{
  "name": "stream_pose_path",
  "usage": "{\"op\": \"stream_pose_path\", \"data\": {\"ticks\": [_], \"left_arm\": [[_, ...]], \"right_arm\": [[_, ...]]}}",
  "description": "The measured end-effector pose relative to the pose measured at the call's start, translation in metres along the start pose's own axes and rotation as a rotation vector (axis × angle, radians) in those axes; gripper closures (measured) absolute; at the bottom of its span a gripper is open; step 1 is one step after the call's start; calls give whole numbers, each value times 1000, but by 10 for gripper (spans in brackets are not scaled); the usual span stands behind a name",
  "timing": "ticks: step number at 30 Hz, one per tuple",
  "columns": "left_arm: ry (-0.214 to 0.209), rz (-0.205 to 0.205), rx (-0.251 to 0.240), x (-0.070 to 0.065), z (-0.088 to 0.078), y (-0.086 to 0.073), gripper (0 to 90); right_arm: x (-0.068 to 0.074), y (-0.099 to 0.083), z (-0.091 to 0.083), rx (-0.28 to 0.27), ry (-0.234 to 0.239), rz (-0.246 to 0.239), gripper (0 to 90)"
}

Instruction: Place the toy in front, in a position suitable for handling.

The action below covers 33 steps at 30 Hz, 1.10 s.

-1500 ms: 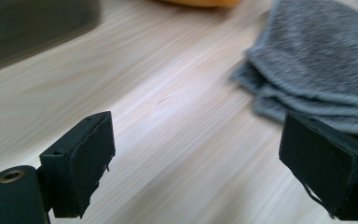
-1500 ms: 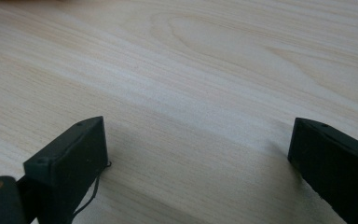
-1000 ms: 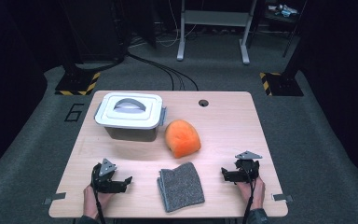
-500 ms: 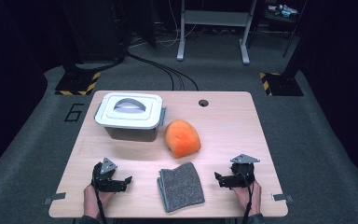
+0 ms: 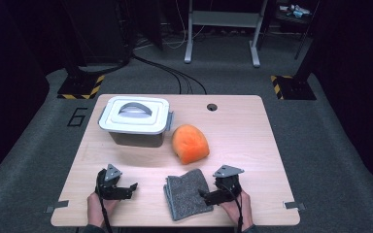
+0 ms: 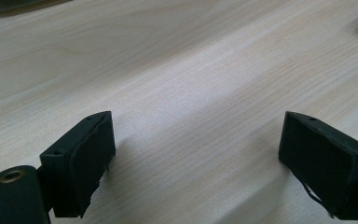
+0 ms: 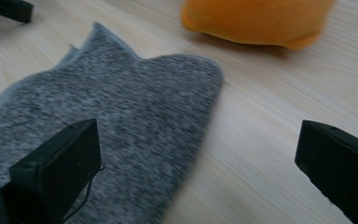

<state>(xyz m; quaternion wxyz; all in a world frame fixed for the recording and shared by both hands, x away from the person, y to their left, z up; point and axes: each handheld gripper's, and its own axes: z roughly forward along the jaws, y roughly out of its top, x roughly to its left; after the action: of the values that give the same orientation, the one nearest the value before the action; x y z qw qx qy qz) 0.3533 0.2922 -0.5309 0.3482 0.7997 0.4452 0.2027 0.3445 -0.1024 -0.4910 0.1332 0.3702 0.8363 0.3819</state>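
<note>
A wooden table (image 5: pixel 252 141) holds a lidded box (image 5: pixel 133 120) at the back left, with an orange cushion (image 5: pixel 190 143) just beside it. A grey cloth (image 5: pixel 187 193) lies near the front edge. The right gripper (image 5: pixel 205 195) reaches over the cloth's right edge, jaws spread wide. The left gripper (image 5: pixel 132 187) rests over bare wood, jaws also spread.

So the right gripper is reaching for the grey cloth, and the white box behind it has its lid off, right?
Not quite. The box has its lid on, handle on top, as the high view shows. The rest holds: the right gripper is at the edge of the grey cloth, jaws open, one over the cloth, in the right gripper view.
</note>
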Motion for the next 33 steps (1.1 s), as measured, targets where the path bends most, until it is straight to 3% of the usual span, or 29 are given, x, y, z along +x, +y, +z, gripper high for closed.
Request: {"op": "stream_pose_path", "data": {"ticks": [6,11,18,26,33], "left_arm": [[6,-5,2,0,0,0,105],[6,-11,1,0,0,0,106],[6,-11,2,0,0,0,106],[10,-16,1,1,0,0,108],[12,-14,0,1,0,0,108]], "right_arm": [[23,10,21,34,53,-63,0],[35,13,34,62,69,-91,2],[35,9,47,104,54,-99,89],[30,5,45,99,38,-111,346],[24,2,40,67,57,-71,642]]}}
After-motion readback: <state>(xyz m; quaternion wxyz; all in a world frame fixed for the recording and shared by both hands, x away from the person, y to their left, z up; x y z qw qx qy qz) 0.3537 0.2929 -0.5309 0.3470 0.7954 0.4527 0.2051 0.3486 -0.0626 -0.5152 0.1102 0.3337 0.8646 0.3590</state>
